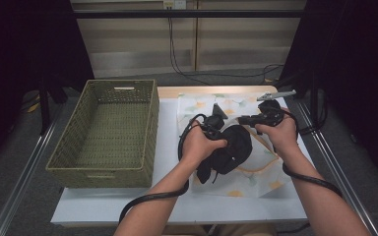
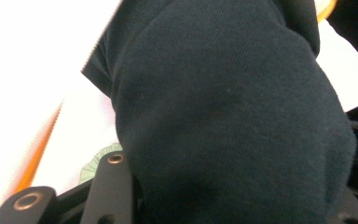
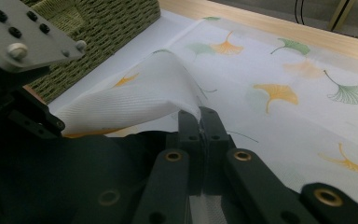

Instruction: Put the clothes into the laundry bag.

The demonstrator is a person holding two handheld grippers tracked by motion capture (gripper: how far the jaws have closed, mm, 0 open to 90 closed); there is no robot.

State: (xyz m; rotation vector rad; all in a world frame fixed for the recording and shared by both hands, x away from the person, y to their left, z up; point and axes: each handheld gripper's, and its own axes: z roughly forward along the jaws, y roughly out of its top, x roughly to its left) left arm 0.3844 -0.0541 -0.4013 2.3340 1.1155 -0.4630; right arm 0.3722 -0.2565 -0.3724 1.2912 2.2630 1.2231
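The black garment (image 1: 229, 150) lies bunched on the printed cloth (image 1: 261, 174) near the middle of the table (image 1: 172, 142), just right of the woven basket (image 1: 106, 130). It is a rolled lump, not flat; I judge its long axis runs from the near-left, where a loose end hangs toward me, to the far-right, but which end is the top I cannot tell. My left gripper (image 1: 210, 129) presses against it: in the left gripper view the dark fabric (image 2: 223, 121) covers the jaws, so I cannot tell how they stand. My right gripper (image 3: 200, 122) has its jaws closed on a thin edge of the printed cloth (image 3: 140, 95) and lifts it as a fold beside the garment. I judge the work is at its beginning: the wrapping is only started, and the basket is empty
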